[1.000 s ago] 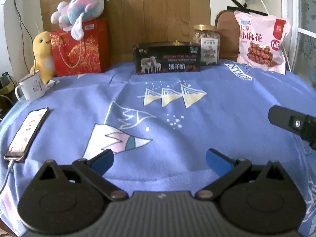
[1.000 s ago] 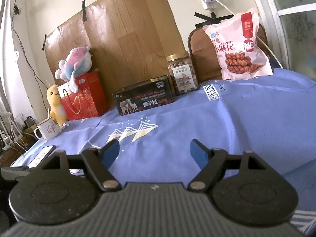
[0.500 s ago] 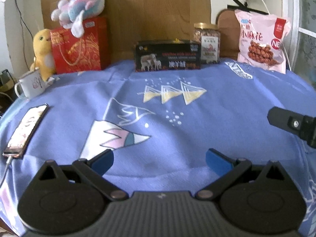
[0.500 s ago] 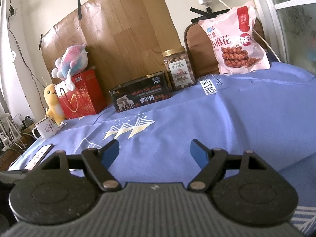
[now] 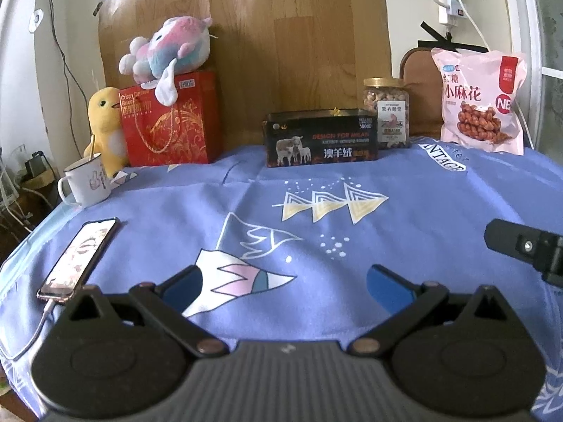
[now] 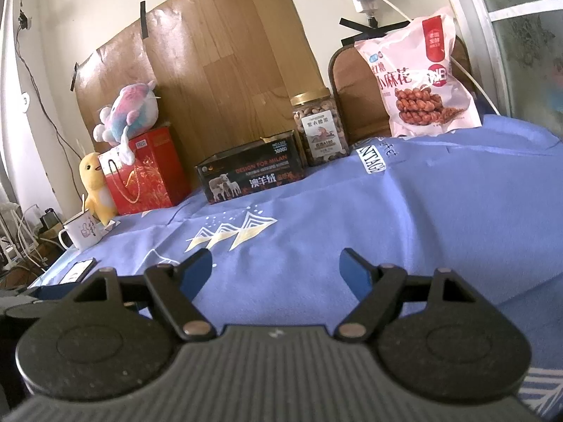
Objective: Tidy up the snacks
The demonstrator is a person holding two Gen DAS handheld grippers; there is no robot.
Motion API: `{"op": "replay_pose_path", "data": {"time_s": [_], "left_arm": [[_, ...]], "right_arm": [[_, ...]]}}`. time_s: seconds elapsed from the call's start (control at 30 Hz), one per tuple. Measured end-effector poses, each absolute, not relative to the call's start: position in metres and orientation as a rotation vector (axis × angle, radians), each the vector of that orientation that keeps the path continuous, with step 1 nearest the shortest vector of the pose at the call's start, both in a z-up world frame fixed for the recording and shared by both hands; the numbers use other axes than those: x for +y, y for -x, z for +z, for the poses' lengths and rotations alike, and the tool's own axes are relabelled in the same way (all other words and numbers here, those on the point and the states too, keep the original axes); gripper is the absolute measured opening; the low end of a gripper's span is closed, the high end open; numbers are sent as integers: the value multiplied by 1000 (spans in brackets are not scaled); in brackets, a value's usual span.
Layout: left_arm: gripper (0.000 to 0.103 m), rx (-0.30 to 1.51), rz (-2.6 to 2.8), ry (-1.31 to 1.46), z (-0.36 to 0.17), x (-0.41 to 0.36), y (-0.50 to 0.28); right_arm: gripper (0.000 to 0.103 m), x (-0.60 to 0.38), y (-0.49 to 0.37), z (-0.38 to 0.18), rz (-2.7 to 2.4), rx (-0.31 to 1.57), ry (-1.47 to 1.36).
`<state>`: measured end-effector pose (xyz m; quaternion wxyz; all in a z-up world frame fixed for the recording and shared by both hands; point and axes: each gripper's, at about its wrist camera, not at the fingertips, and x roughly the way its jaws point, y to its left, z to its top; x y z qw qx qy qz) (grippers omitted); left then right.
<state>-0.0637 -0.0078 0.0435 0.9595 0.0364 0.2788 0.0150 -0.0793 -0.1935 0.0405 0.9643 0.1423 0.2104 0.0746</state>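
At the back of the blue cloth stand a black box [image 5: 322, 140] [image 6: 251, 172] with sheep on it, a jar of nuts [image 5: 387, 112] [image 6: 319, 128] with a gold lid, and a pink snack bag [image 5: 480, 100] [image 6: 422, 77] leaning upright. My left gripper [image 5: 284, 281] is open over the near cloth, far short of them, with nothing between its blue pads. My right gripper [image 6: 276, 267] is open too, holding nothing. Its black arm [image 5: 524, 248] shows at the right edge of the left wrist view.
A red gift bag [image 5: 169, 119] with a plush toy [image 5: 165, 51] on top stands back left, next to a yellow duck toy [image 5: 103, 126] and a white mug [image 5: 86, 179]. A phone [image 5: 79, 256] on a cable lies near the cloth's left edge.
The left wrist view has tipped up a little, so the objects at the back sit lower in the picture. Both grippers stay open and nothing on the cloth has moved.
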Motion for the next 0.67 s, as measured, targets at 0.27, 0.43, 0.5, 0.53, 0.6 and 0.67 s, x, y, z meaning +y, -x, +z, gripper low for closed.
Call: {"op": "replay_pose_path", "data": {"time_s": [0.27,0.43,0.5,0.53,0.6,0.67], "left_arm": [[103,579,27,-78,41,-9,62],[103,603,22,-70,39,-8,60],[103,601,24,-76,38,-8,60],[103,597,24,-82,38,-9,60],[103,598,15,-85,38,-10,61],[103,601,0,-84,38,-11,60]], "right_arm": [[82,-193,80,40,150,426,-288],[82,-193,80,40,149,426,-289],[82,-192,80,40,148,427,-290],[82,-192,81,40,148,428,-290],[82,-192,81,39,148,428,-290],[82,-192,81,39,148,428,-289]]}}
